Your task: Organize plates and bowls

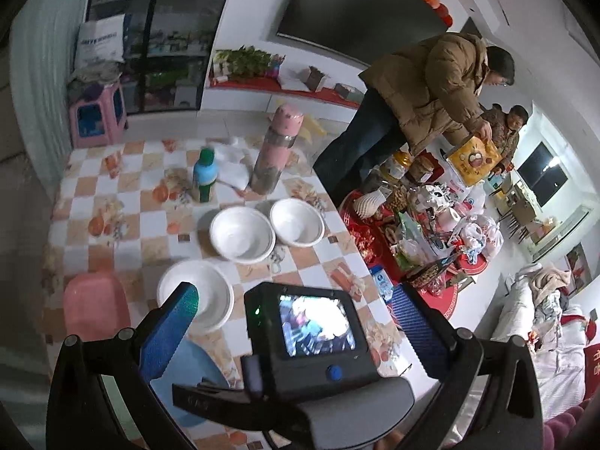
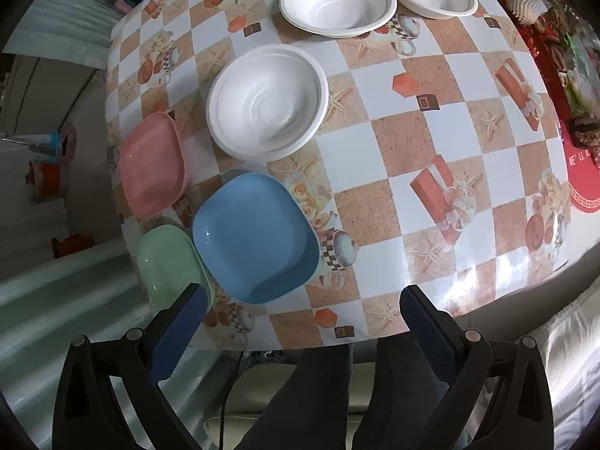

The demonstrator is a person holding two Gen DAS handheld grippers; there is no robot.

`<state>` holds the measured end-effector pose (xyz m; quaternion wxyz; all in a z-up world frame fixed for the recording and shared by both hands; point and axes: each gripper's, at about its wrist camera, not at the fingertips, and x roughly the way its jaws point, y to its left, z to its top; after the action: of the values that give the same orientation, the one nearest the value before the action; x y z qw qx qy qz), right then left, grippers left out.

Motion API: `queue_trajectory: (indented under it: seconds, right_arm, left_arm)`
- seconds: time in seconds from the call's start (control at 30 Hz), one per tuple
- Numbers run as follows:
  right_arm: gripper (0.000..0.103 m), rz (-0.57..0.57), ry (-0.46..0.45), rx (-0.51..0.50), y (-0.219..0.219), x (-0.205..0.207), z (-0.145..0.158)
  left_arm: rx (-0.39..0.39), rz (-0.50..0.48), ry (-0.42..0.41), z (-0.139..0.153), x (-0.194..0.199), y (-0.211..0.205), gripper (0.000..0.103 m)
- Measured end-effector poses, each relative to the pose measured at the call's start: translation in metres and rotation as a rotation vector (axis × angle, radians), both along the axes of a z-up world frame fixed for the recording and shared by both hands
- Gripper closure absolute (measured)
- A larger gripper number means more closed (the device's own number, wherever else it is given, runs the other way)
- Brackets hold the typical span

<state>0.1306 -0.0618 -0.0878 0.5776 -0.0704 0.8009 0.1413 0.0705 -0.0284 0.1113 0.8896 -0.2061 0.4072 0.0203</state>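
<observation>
Bowls and plates sit loose on the surface | both jaws wide, holding nothing | I'd nest white bowls first, gripping by the rim.

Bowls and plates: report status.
Left gripper and right gripper open, empty. Three white bowls, three colored plates unstacked. Bottles behind, clear.

White bowls, a pink plate, a blue plate and a green plate sit on a counter checkered orange-tan and white, while the fingers carry blue pads.
</observation>
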Motion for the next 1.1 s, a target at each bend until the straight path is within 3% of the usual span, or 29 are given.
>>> queue_trajectory:
  seconds: [0.2,0.33,0.47,0.67,0.8,0.97,1.1]
  right_arm:
    - [0.000,-0.001,-0.034,-0.021,-0.002,0.005,0.004]
    - [0.000,0.035,-0.067,-0.150,-0.010,0.010,-0.006]
    - [0.000,-0.012,-0.042,-0.115,-0.017,0.010,-0.006]
    - [0.000,0.013,-0.089,-0.091,-0.007,0.011,0.007]
    - [0.000,-0.020,-0.047,-0.080,-0.013,0.013,-0.001]
    - [0.000,-0.041,-0.066,-0.108,-0.029,0.016,-0.010]
    - [0.000,-0.083,-0.056,-0.108,-0.050,0.016,-0.018]
  left_arm:
    - [0.066,-0.016,0.033,0.004,0.008,-0.006,0.000]
    - [0.073,-0.049,0.038,0.004,0.014,-0.015,0.000]
    - [0.070,-0.089,0.045,0.001,0.018,-0.020,0.000]
    - [0.100,-0.157,0.011,0.010,0.015,-0.041,0.000]
    - [0.090,-0.174,0.000,0.013,0.010,-0.044,0.000]
    - [0.152,-0.112,0.031,0.007,0.006,-0.029,0.000]
    - [0.191,0.004,0.070,-0.009,-0.004,0.009,0.000]
